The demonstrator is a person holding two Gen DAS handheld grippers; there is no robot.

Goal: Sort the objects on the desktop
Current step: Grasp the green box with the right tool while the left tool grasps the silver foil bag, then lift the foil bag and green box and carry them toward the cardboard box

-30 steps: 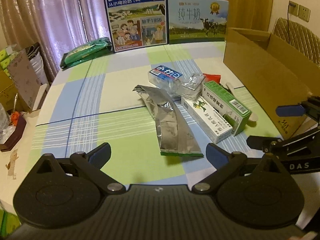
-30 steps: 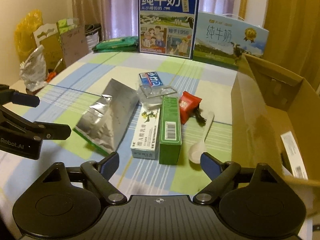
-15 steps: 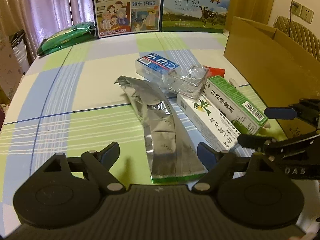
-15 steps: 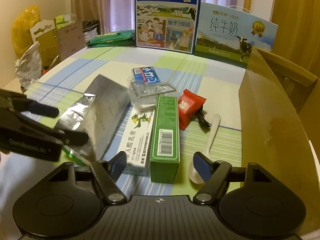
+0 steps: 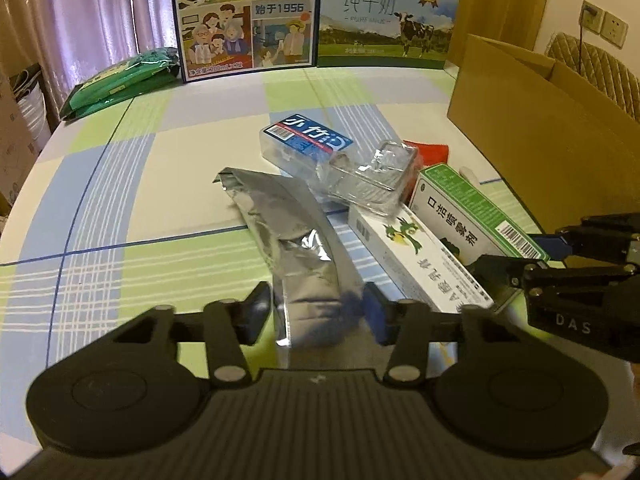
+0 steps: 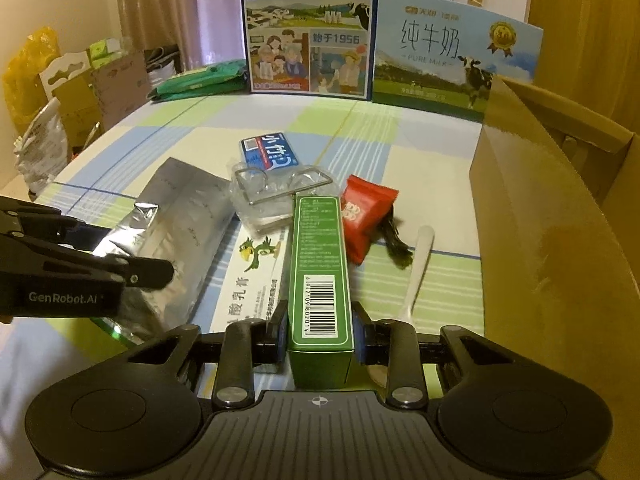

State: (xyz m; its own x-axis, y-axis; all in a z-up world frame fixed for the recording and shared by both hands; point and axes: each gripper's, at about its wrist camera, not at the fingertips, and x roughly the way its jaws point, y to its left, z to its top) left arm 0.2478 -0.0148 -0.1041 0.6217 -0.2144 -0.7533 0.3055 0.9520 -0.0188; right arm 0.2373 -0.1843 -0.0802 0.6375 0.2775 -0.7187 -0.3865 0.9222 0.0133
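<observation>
Left gripper (image 5: 316, 314): jaws either side of the silver foil pouch (image 5: 296, 240), lower centre of frame, w/ pads at its edges; full clamp cannot be told. Right gripper (image 6: 320, 334): jaws clamped on near end of green box (image 6: 320, 264), bottom centre. White box (image 6: 250, 280) lies touching green box's left side. Red packet (image 6: 362, 216) and white spoon (image 6: 416, 272) to its right on table (image 6: 420, 160); cardboard box (image 6: 540, 220) at right edge.

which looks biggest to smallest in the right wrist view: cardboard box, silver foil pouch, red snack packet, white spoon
1. cardboard box, by far the largest.
2. silver foil pouch.
3. red snack packet and white spoon: these look close in area, and the spoon's bowl is hidden behind the right gripper, so no ranking between them.
</observation>
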